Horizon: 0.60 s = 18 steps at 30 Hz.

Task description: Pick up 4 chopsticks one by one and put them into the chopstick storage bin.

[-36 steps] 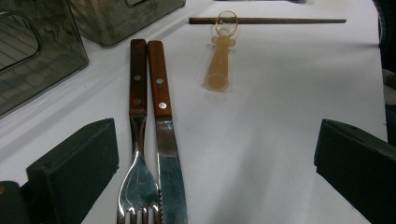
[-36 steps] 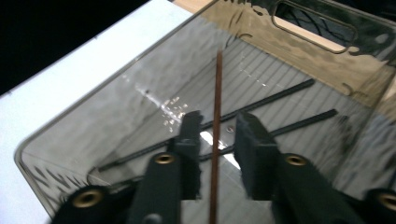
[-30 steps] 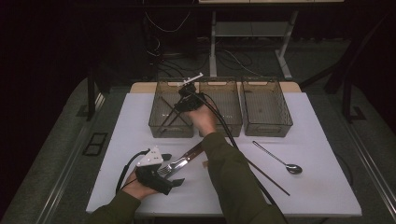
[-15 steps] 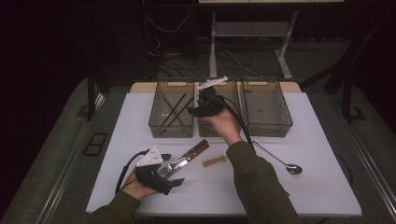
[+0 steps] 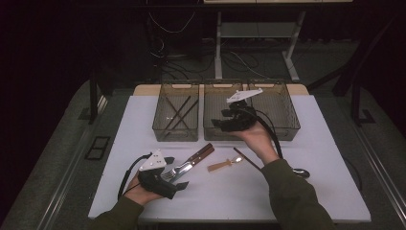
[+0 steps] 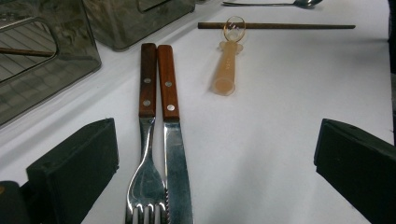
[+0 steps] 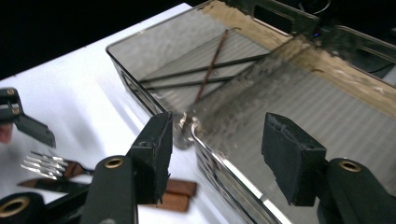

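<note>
— What has changed on your side?

— My right gripper (image 5: pixel 225 120) has swung from over the left-hand smoky clear plastic bin (image 5: pixel 176 125), where it hung a second ago, across to the middle smoky plastic bin (image 5: pixel 214 130). It now hangs over that bin's near part, and its jaws have just been opening. They stand apart with nothing between them.

— And what lies in the left-hand bin?

— Three thin dark chopsticks (image 7: pixel 205 70), crossed on its ribbed floor. I see them from the right gripper view, beyond the jaws.

— Your other hand?

— My left gripper (image 5: pixel 168 183) rests low on the white table (image 5: pixel 297 201) at the near left, where it was before. Its jaws are spread wide, gripping nothing. Between them, untouched, lie a steel fork with a brown wooden handle (image 6: pixel 145 140) and a steel knife with a matching riveted wooden handle (image 6: pixel 172 140), side by side and touching along their handles.

— Anything else nearby?

— Just past the handles lies a small translucent amber plastic spoon (image 6: pixel 228 60), its bowl resting against a single dark brown chopstick (image 6: pixel 280 26) lying crosswise. Farther right, near my right sleeve (image 5: pixel 292 196), sits a metal spoon (image 5: pixel 300 171).
</note>
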Available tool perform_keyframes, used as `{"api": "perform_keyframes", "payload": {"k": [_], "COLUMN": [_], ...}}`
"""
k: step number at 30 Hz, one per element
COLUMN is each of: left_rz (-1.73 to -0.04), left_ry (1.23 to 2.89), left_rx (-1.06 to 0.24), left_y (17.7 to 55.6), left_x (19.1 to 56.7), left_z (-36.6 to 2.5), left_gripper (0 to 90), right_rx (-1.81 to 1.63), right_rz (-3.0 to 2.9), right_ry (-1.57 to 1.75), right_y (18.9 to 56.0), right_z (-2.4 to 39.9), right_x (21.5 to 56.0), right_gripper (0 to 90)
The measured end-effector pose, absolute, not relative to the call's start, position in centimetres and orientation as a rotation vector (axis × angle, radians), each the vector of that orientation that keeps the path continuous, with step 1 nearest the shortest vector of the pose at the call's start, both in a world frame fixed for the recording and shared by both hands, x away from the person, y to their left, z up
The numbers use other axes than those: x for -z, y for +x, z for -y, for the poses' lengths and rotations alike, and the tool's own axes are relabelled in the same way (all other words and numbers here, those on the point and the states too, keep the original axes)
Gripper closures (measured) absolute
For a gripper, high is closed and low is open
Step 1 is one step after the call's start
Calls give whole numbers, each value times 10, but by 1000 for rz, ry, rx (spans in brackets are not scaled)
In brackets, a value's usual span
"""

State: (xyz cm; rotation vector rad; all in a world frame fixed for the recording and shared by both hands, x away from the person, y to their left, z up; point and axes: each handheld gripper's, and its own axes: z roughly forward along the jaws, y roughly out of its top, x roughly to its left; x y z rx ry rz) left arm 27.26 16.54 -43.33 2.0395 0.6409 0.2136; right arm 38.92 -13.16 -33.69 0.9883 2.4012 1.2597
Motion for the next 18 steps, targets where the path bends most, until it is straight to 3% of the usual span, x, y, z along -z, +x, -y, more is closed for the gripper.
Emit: {"api": "perform_keyframes", "payload": {"k": [18], "left_rz": [-642], "left_ry": [2054], "left_rx": [-208], "left_y": [274], "left_x": [435], "left_z": [-165], "left_gripper": [0], "right_rx": [-1284], "right_rz": [-2379], "right_ry": [1055], "right_y": [339], "right_z": [211], "right_x": [368], "right_gripper": [437]}}
